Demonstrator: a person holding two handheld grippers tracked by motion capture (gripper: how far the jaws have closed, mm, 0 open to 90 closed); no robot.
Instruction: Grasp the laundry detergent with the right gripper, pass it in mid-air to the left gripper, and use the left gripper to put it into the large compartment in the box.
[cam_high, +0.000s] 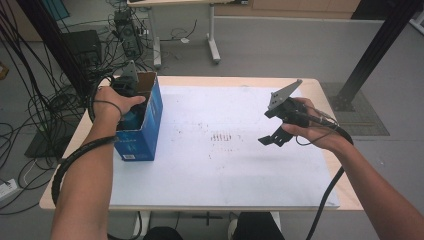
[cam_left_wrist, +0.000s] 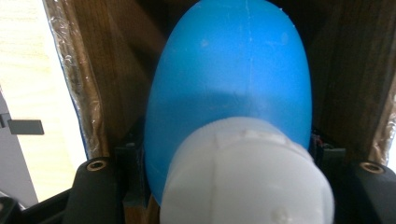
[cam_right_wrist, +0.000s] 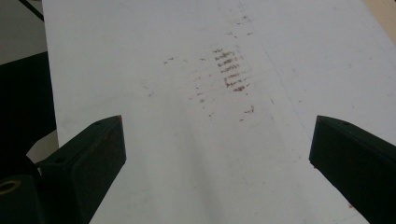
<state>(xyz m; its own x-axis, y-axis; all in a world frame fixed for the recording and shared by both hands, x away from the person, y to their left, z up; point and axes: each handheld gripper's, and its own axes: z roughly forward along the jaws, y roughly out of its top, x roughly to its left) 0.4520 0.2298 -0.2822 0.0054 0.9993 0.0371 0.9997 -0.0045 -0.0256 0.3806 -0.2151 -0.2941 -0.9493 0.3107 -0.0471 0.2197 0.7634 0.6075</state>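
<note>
Smooth blue bottle (cam_left_wrist: 229, 84), white ribbed cap (cam_left_wrist: 247, 177), cardboard box (cam_high: 145, 131).

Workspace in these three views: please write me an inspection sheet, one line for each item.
Surface: white sheet on a wooden table, with brownish scuff marks near its middle.
Job's things: open blue cardboard box at the table's left side; a blue bottle with a white cap inside it.
Clutter: nothing seen on the sheet.
Grippers: left gripper reaches into the box, the bottle between its jaws; firm contact cannot be told. Right gripper open, held above the bare sheet.
Cables: one trails from each gripper; a black tangle lies on the floor at left.
Surroundings: grey floor, another table's legs behind, a black post at right.
</note>
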